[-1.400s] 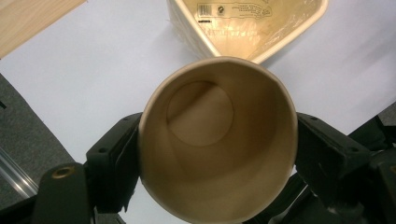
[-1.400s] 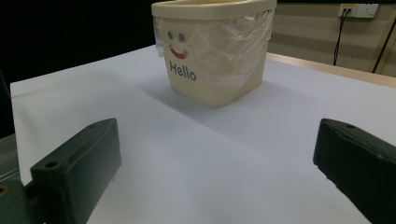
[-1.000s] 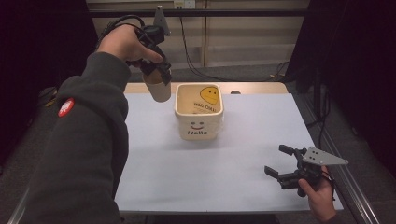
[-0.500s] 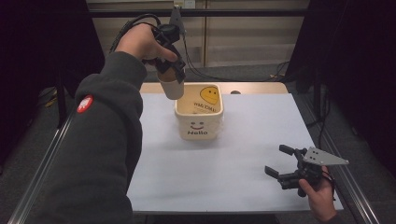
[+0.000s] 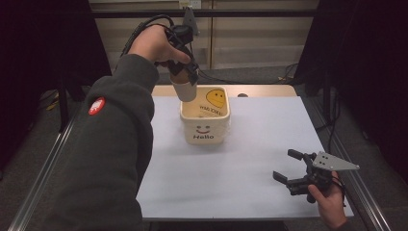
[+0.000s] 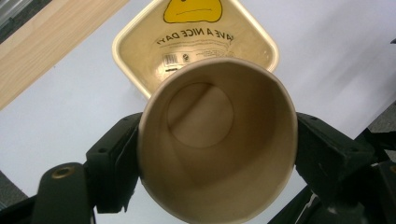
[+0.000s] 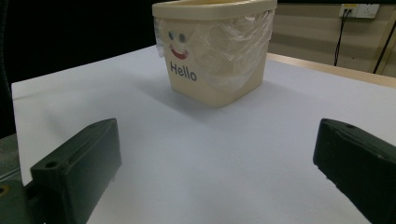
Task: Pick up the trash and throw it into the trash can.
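Observation:
A cream square bin [image 5: 204,118] marked "Hello", with a yellow smiley inside, stands mid-table; its front shows in the right gripper view [image 7: 212,51]. My left gripper [image 5: 185,79] is raised over the bin's back left corner, shut on a tan paper cup [image 5: 185,90]. In the left gripper view the cup [image 6: 217,140] is squeezed between both jaws, its empty inside facing the camera, with the bin [image 6: 140,51] below it. My right gripper [image 5: 292,169] rests open near the table's front right, nothing between its jaws, pointing at the bin.
A white sheet [image 5: 250,173] covers the table, with a strip of bare wood [image 5: 262,90] along the far edge. Metal rails run down both sides. A person's dark sleeve [image 5: 108,154] with a red patch reaches over the left half.
The left gripper has carried the paper cup to the right and forward, from left of the bin to above its back left corner. The right gripper has stayed still.

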A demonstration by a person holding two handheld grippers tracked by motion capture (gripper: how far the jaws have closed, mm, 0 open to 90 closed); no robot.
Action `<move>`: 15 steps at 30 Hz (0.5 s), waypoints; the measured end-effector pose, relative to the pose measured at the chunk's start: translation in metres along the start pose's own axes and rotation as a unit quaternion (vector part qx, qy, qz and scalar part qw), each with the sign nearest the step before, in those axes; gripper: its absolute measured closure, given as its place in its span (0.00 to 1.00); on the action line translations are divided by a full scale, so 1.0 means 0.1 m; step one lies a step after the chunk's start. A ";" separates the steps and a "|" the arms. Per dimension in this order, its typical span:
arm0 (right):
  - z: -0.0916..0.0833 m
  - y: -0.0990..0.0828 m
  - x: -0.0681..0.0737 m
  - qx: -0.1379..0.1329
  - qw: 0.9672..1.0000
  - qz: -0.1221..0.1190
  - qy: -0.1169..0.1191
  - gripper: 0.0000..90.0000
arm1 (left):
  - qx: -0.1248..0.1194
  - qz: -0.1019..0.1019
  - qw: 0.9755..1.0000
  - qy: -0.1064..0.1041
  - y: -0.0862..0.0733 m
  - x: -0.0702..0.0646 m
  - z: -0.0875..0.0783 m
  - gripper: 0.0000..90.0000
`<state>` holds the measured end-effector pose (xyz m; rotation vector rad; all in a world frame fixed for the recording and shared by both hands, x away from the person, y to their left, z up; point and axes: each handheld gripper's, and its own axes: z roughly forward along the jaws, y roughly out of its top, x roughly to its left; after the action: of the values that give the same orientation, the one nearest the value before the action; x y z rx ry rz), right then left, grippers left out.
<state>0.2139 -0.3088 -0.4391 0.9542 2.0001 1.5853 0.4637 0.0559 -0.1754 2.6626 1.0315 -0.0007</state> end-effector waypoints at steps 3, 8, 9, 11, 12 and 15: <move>0.00 0.00 0.00 0.000 1.000 0.001 -0.001 0.00 | 0.003 0.003 1.000 0.003 0.01 0.00 0.02 0.24; 0.00 0.00 0.00 0.000 1.000 0.001 0.000 0.00 | 0.007 0.005 1.000 -0.001 0.04 0.00 0.08 0.24; 0.00 0.00 0.00 0.000 1.000 0.001 0.000 0.00 | 0.008 0.007 1.000 -0.001 0.05 0.00 0.09 0.24; 0.00 0.00 0.00 0.000 1.000 0.002 0.001 0.00 | 0.010 0.004 1.000 -0.002 0.06 0.00 0.12 0.24; -0.01 0.00 0.00 0.004 1.000 0.001 -0.001 0.00 | 0.010 0.008 1.000 -0.003 0.07 0.00 0.14 0.24; -0.01 0.00 0.00 0.002 1.000 0.001 0.001 0.00 | 0.013 0.007 1.000 -0.005 0.08 0.00 0.20 0.24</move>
<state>0.2134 -0.3094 -0.4388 0.9571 2.0041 1.5844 0.4715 0.0446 -0.1927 2.6902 1.0171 -0.0262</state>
